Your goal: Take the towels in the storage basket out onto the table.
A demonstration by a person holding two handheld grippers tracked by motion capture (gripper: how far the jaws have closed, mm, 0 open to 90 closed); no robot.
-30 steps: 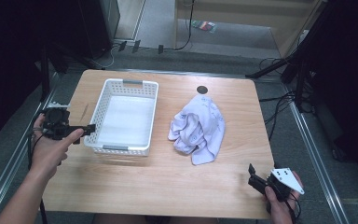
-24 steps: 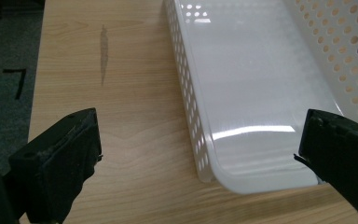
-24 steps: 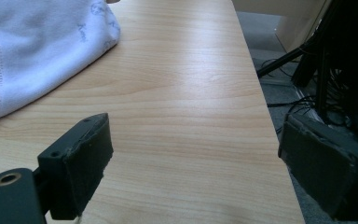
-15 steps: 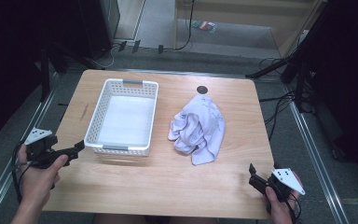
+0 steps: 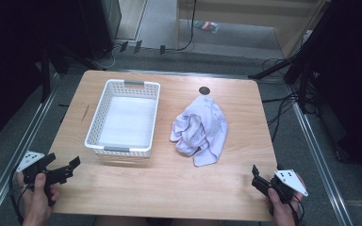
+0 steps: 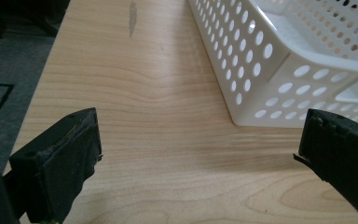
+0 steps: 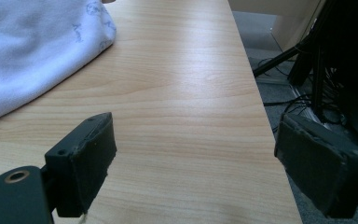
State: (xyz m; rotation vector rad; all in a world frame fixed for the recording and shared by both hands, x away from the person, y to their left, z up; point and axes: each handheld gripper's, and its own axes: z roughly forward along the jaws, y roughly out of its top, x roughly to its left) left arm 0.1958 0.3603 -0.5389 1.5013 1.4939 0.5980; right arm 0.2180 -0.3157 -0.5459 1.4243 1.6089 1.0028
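Holding my right gripper at the near right corner, jaws wide and empty; the crumpled cloth lies ahead and to its left, mid-table, beside the basket. My left gripper, also wide, sits nearer the basket. Right looks closer to the cloth.

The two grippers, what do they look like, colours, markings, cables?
Both are black. The left claw and the right claw each carry a pale grey three-cornered plate with small dark dots. Their fingers are thick, blocky black pads with worn, rough edges. A dark cable trails from each. The forearms are bare, no sleeves.
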